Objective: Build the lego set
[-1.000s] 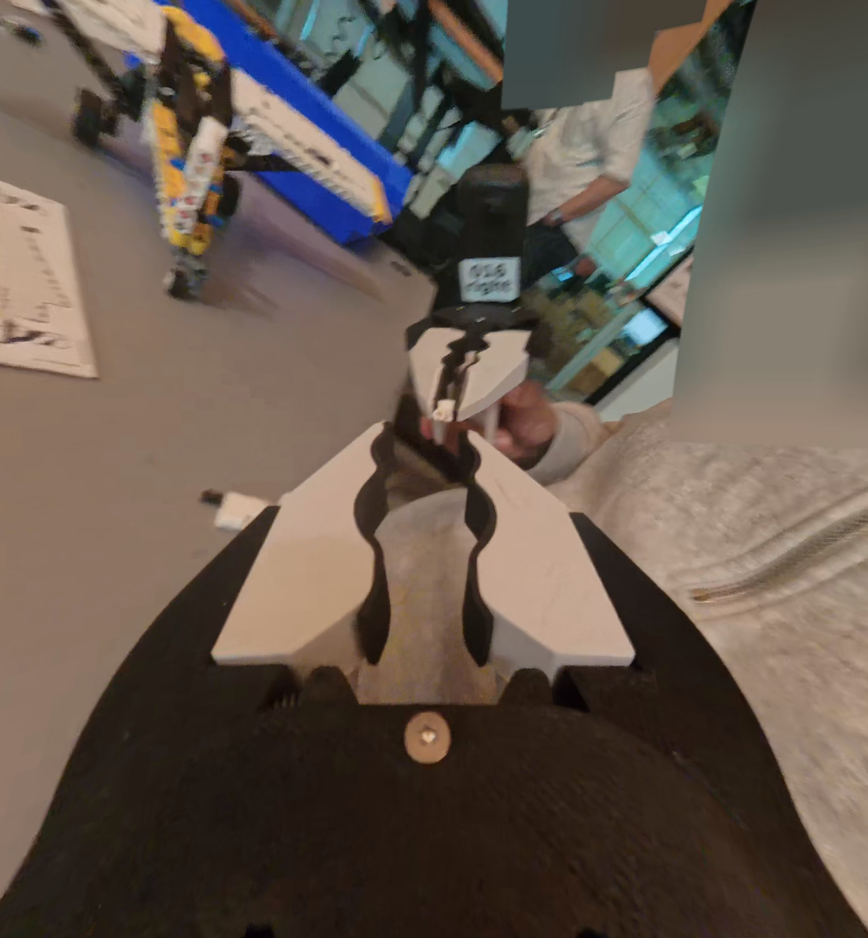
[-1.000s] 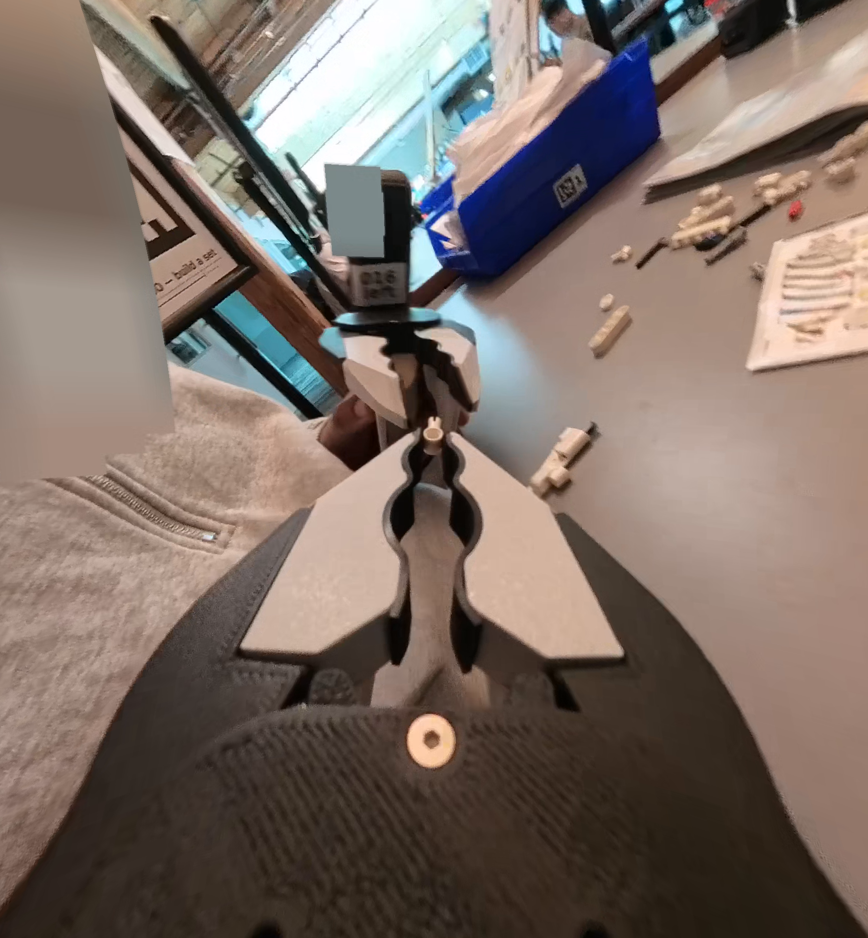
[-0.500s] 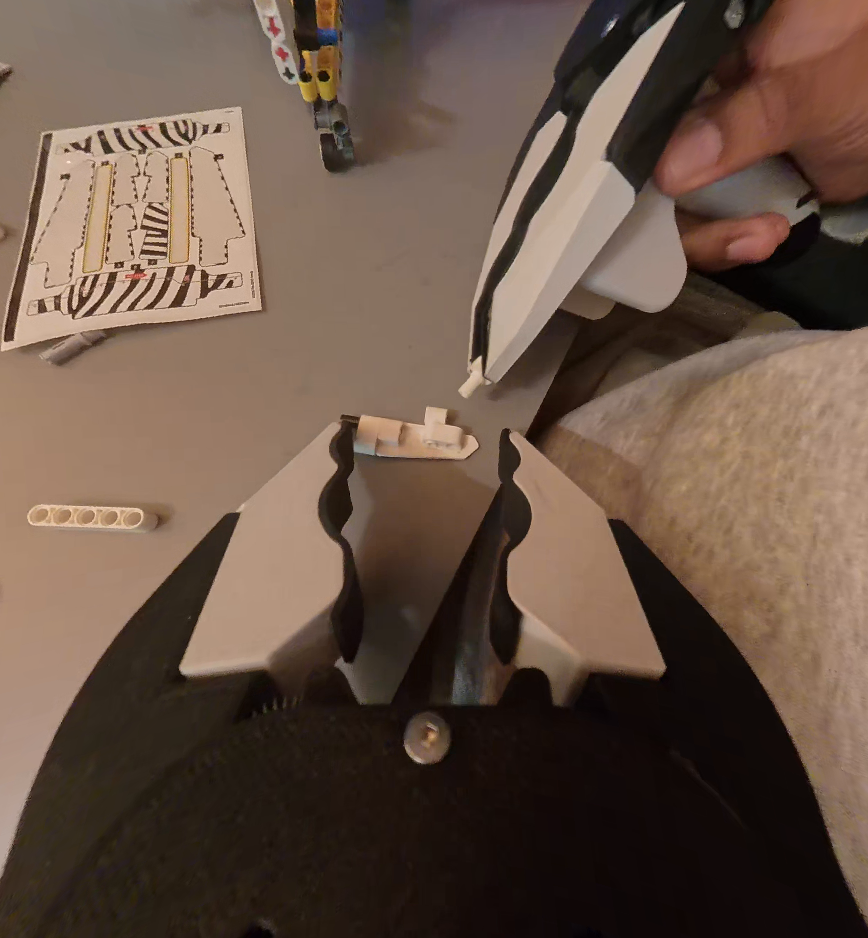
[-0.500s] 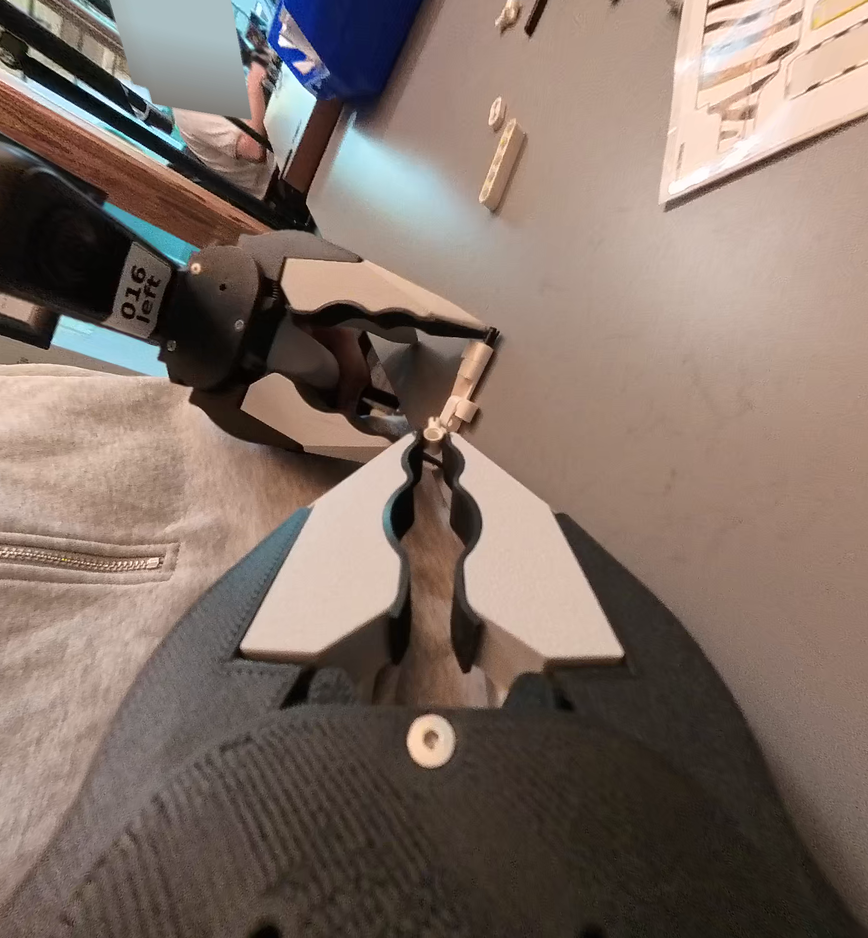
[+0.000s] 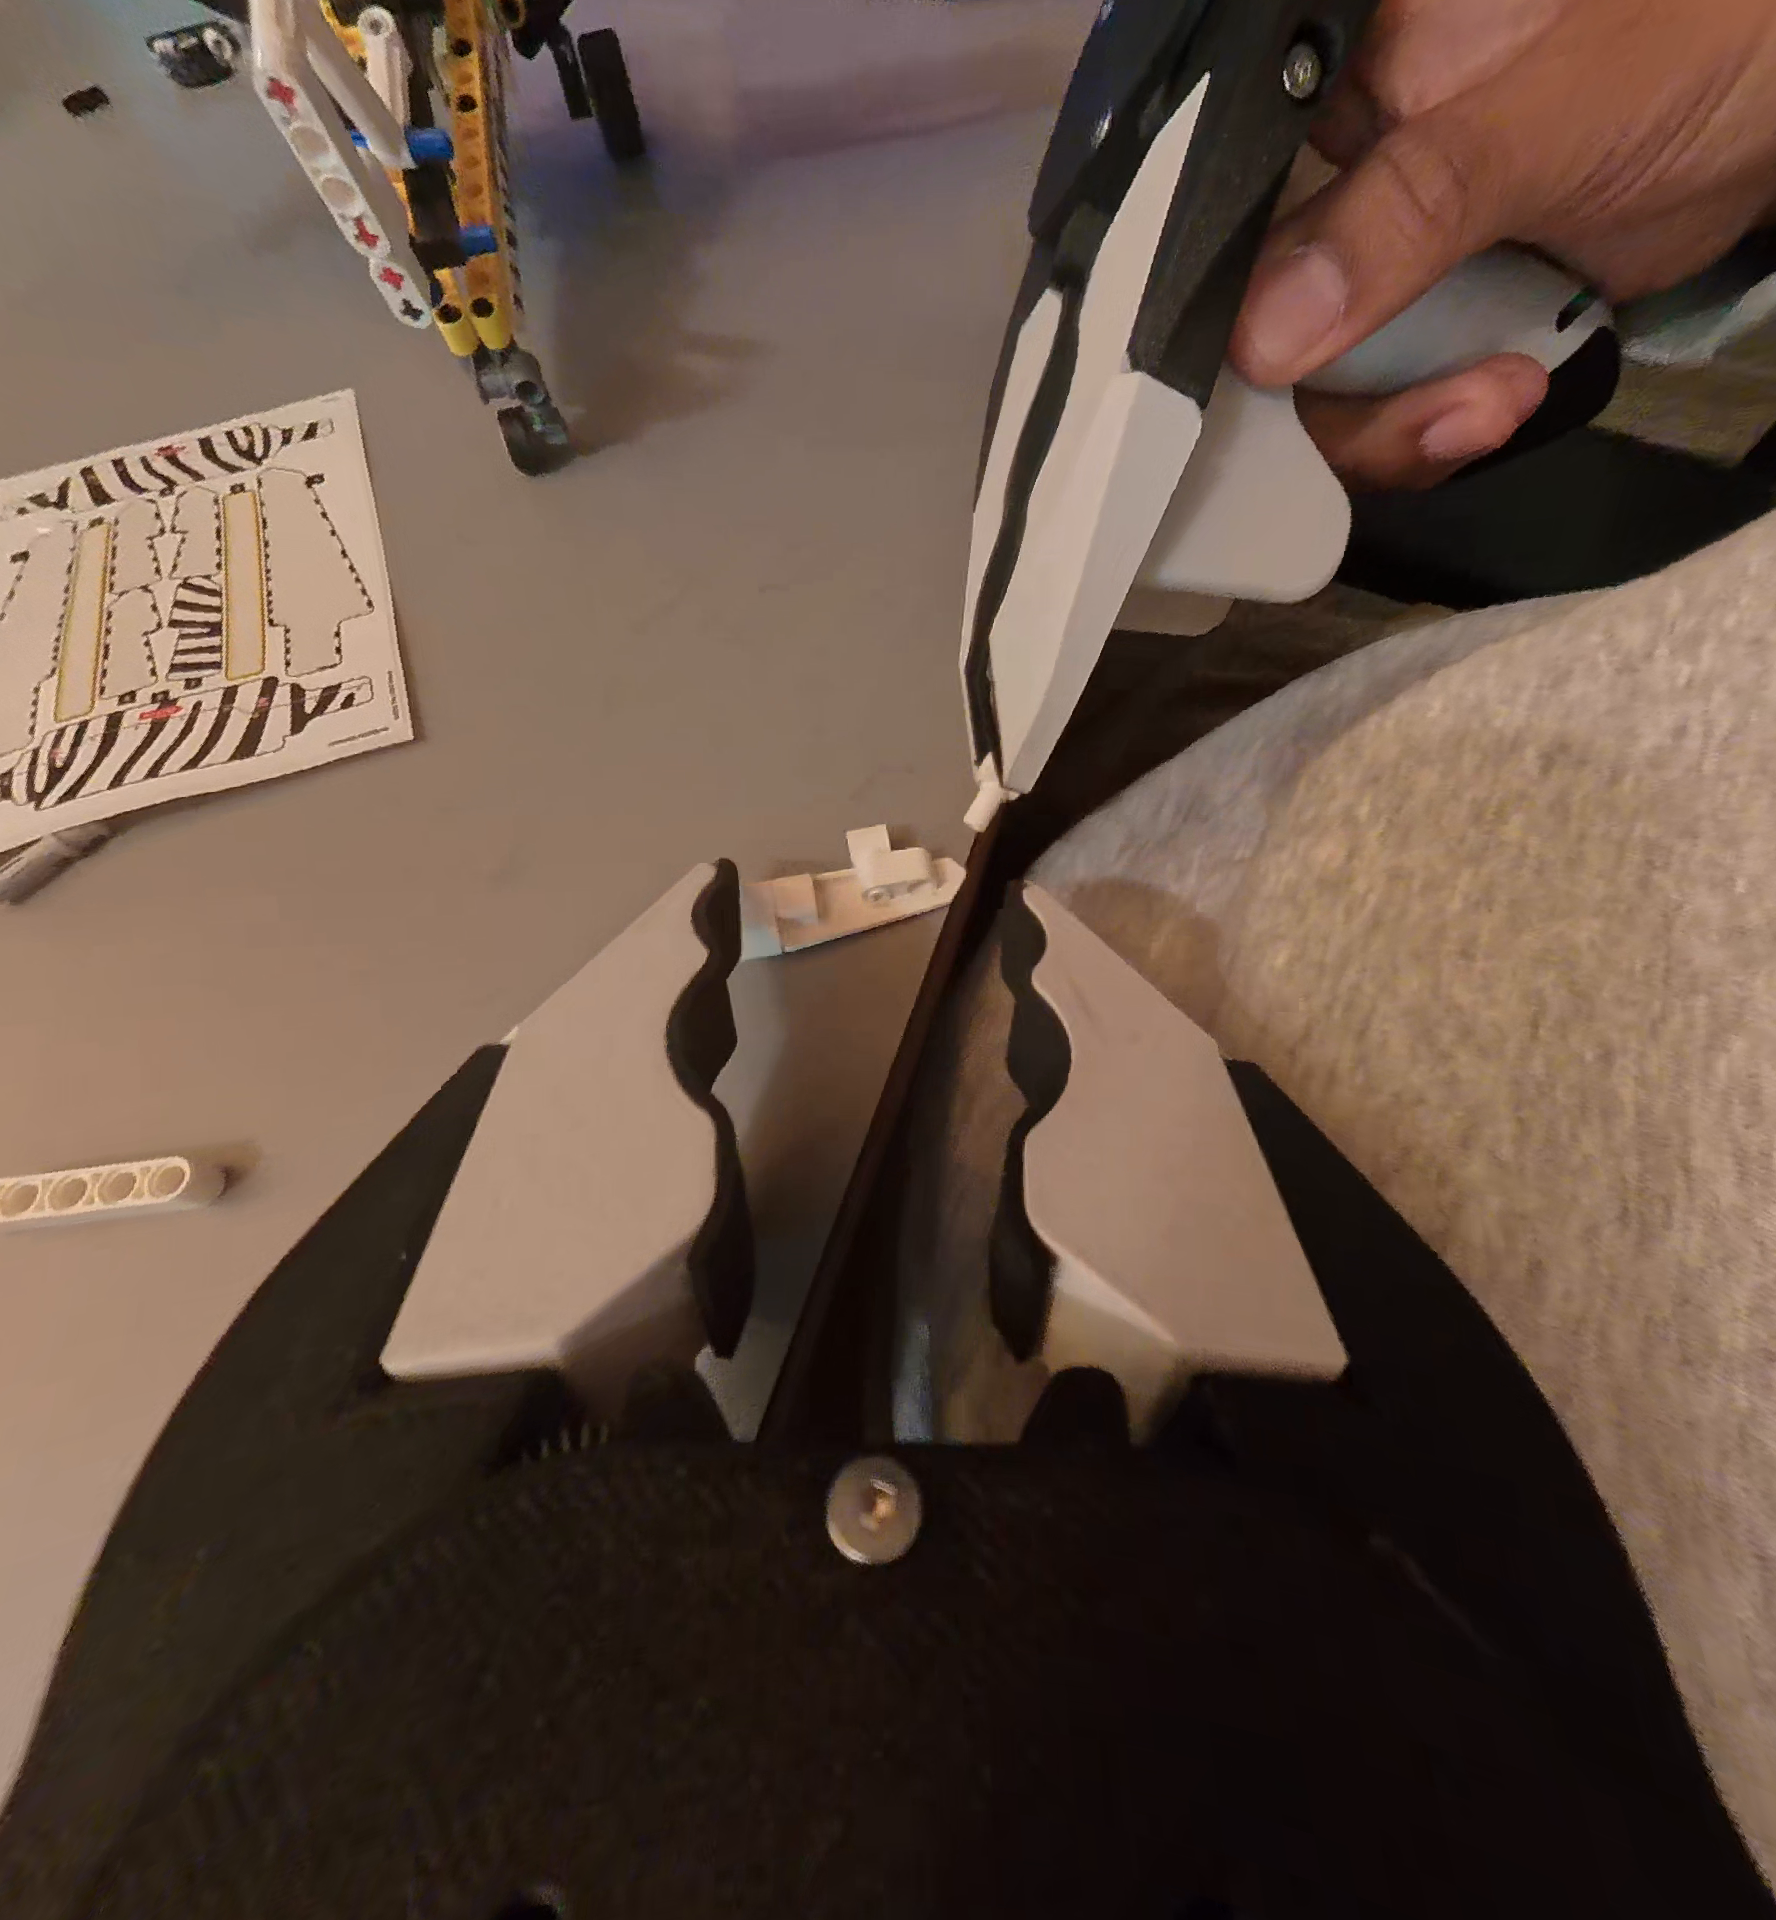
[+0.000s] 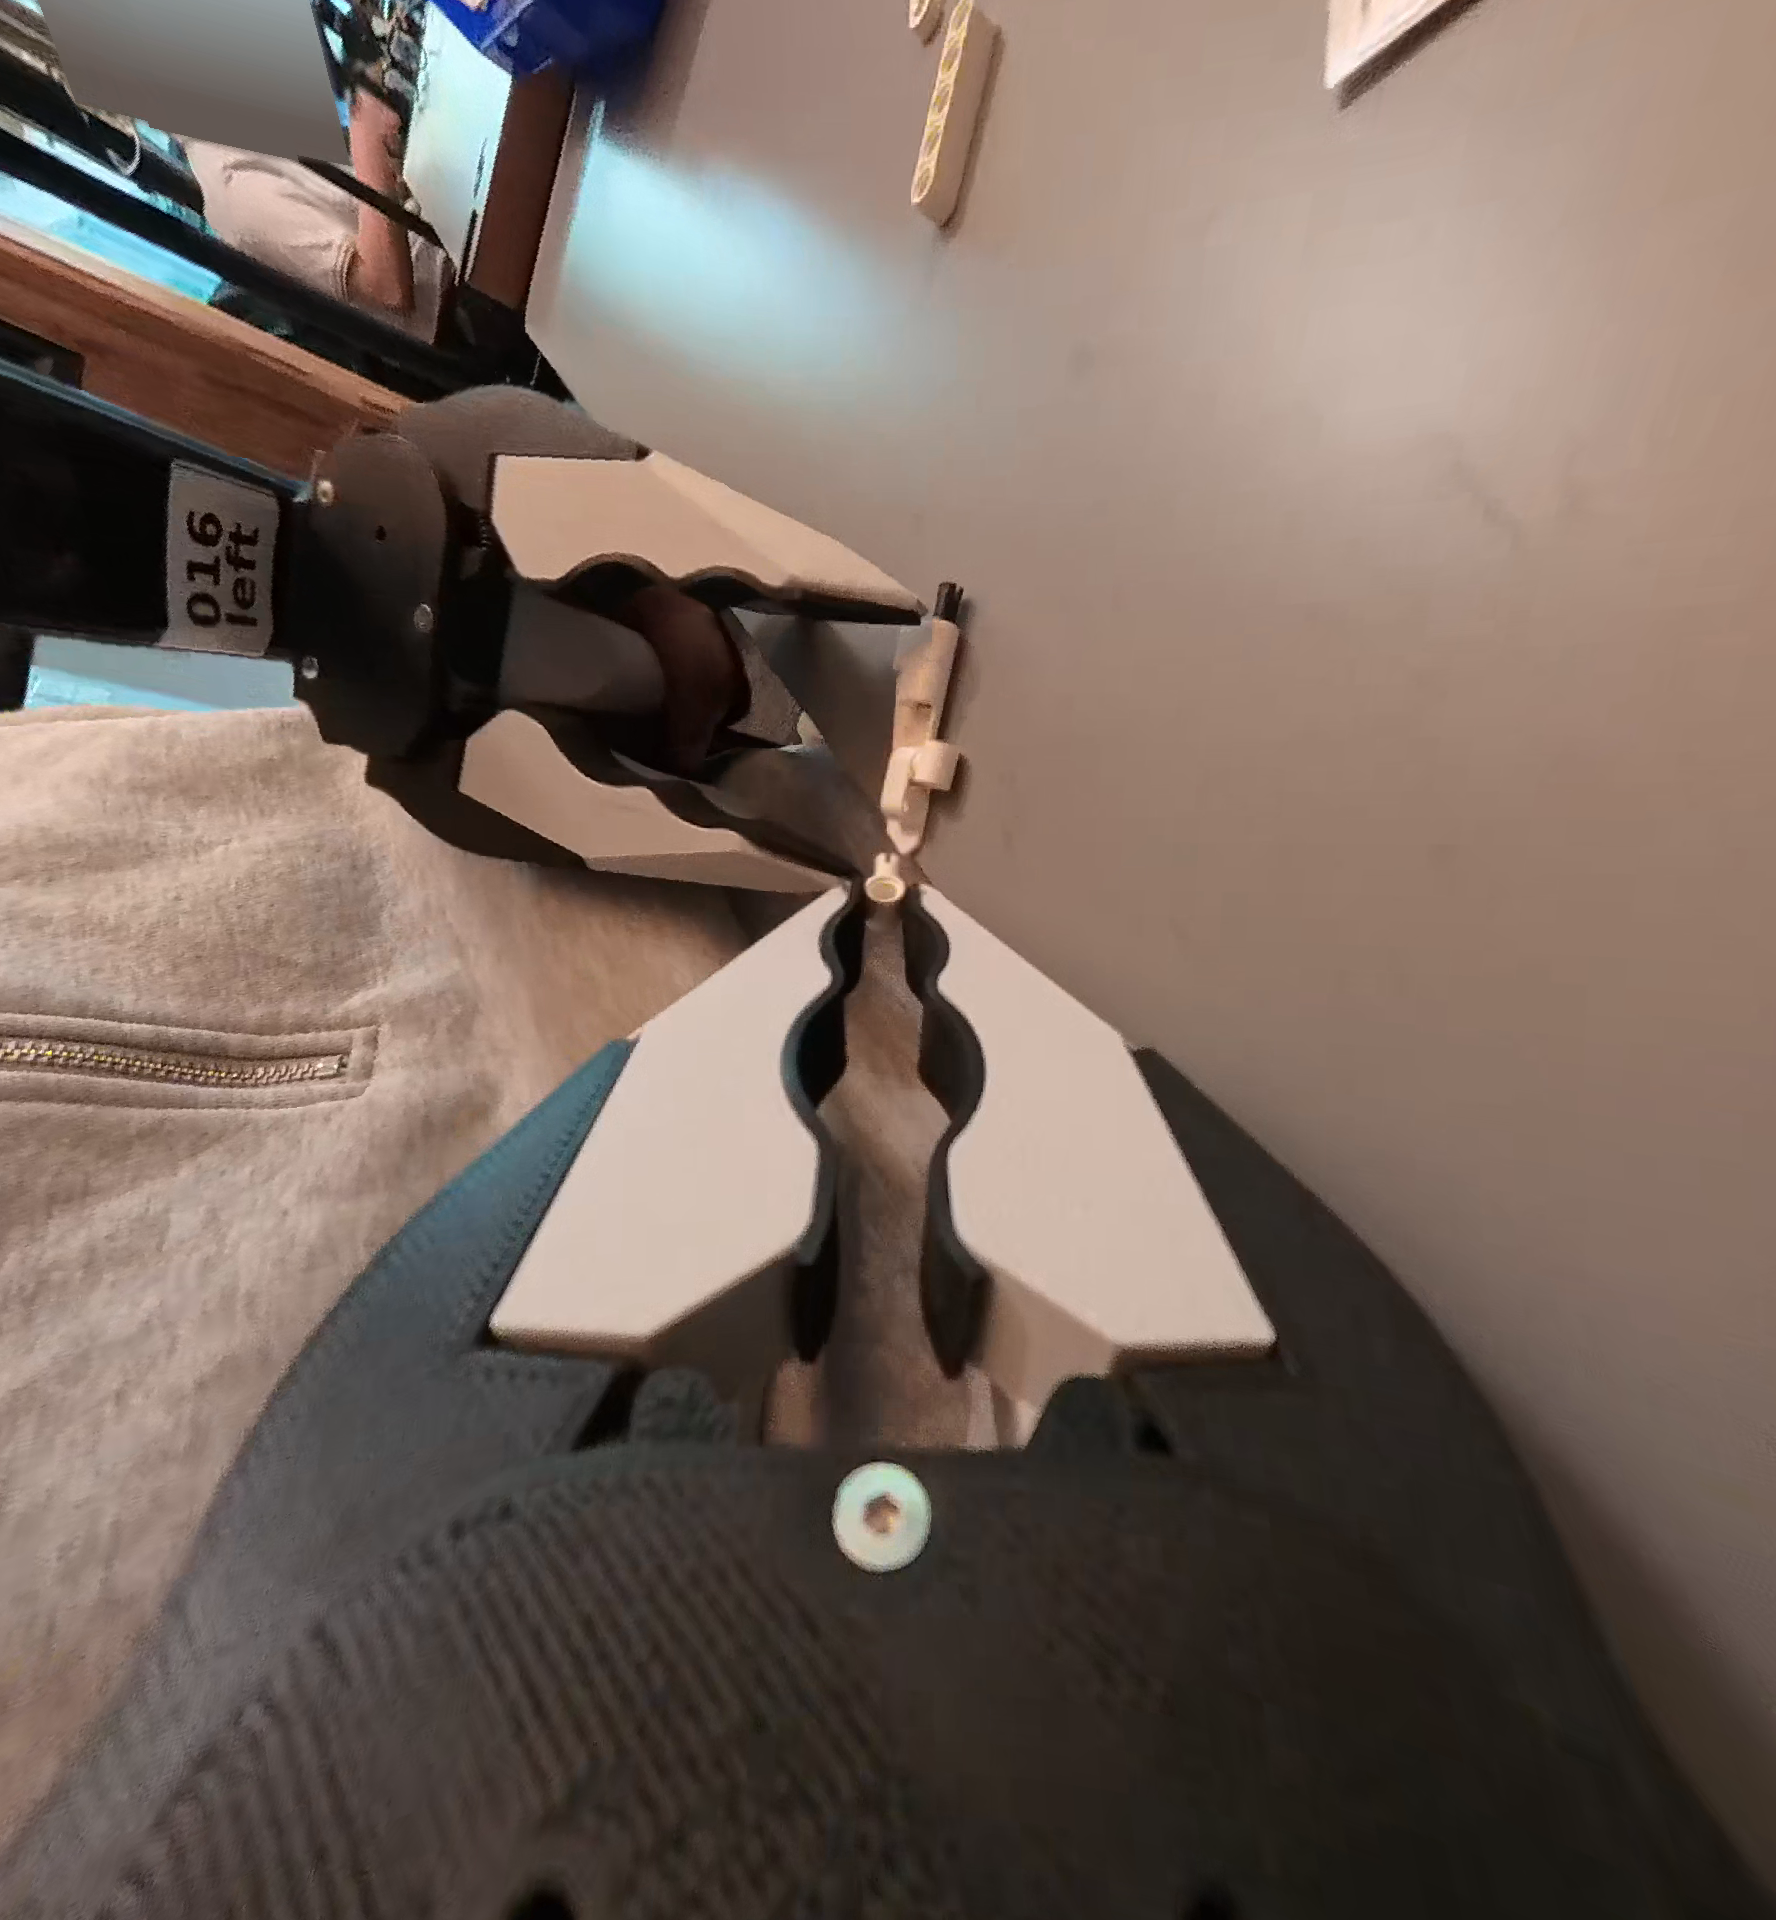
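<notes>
Looking at it now, both grippers have dropped from facing each other in mid-air down to the grey table [image 5: 572,644], so the joining step seems about to start.

The left gripper [image 5: 868,899] has its fingers spread wide and holds nothing; it frames a small white assembly [image 5: 853,894] lying flat near the table's front edge, one fingertip just beside its end. The right gripper [image 6: 886,890] is pinched tight on a tiny white pin [image 6: 885,888], which it carried down with it, and the pin's tip now sits just beside the assembly's near end. My guess: pin goes into that piece next, with the left steadying it.

The assembly is a pale flat piece with a clip-like block on top and a little black pin [image 6: 946,597] poking from its far end.

Farther off are a striped sticker sheet [image 5: 167,634], a loose white beam [image 5: 73,1193] and the yellow-and-black model [image 5: 448,208].
</notes>
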Demonstrator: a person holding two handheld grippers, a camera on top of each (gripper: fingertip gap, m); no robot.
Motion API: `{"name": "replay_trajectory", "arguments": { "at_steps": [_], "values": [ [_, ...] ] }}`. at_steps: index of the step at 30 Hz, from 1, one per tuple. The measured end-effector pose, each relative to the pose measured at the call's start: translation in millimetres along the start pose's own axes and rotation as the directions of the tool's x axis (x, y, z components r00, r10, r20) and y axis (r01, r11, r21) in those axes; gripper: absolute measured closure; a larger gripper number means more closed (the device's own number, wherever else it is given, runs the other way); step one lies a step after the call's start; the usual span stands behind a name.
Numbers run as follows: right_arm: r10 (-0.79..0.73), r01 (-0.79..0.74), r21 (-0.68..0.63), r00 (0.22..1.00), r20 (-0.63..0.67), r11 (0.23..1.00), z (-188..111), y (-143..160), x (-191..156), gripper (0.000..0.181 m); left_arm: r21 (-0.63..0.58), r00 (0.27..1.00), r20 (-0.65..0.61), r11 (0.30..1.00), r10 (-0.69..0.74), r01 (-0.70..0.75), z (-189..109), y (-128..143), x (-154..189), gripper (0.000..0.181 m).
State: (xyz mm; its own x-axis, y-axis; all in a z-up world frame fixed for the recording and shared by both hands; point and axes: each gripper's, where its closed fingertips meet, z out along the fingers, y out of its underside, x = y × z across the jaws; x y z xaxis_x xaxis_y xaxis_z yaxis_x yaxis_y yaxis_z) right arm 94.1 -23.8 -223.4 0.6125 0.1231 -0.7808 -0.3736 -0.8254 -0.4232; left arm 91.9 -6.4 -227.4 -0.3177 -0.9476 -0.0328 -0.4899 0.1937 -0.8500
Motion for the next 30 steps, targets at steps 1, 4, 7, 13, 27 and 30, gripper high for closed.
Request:
{"name": "replay_trajectory", "arguments": {
  "at_steps": [1, 4, 7, 13, 27, 30],
  "values": [
    [0.002, -0.002, 0.011, 1.000, -0.007, 1.000, -1.4, -0.2, 1.4, 0.176, 0.009, 1.000, -0.011, 1.000, -0.008, 0.008, 0.3, -1.5, 0.9, 0.131],
    [0.000, 0.001, 0.024, 0.999, -0.035, 1.000, -1.2, 0.1, 6.6, 0.176, 0.016, 1.000, -0.014, 1.000, -0.013, 0.013, 1.8, -3.2, 1.1, 0.131],
    [-0.007, 0.008, 0.031, 1.000, -0.019, 0.999, 3.7, 0.3, 3.6, 0.176, 0.009, 1.000, -0.002, 1.000, -0.001, 0.001, 3.8, -3.2, 1.3, 0.131],
    [-0.022, 0.022, 0.044, 1.000, 0.008, 0.999, 7.6, 1.1, -1.9, 0.176, 0.017, 0.998, 0.054, 1.000, -0.014, 0.013, -4.1, -4.4, -6.7, 0.129],
    [-0.023, 0.026, 0.062, 0.999, -0.047, 0.998, 9.7, -5.5, 3.6, 0.176, -0.031, 0.993, 0.087, 0.996, -0.079, 0.082, -5.5, 4.7, -16.0, 0.144],
    [-0.024, 0.026, 0.063, 0.999, -0.045, 0.998, 9.6, -5.4, 3.7, 0.176, -0.023, 0.994, 0.061, 0.995, -0.093, 0.095, -5.7, 3.5, -15.6, 0.145]
  ]
}}
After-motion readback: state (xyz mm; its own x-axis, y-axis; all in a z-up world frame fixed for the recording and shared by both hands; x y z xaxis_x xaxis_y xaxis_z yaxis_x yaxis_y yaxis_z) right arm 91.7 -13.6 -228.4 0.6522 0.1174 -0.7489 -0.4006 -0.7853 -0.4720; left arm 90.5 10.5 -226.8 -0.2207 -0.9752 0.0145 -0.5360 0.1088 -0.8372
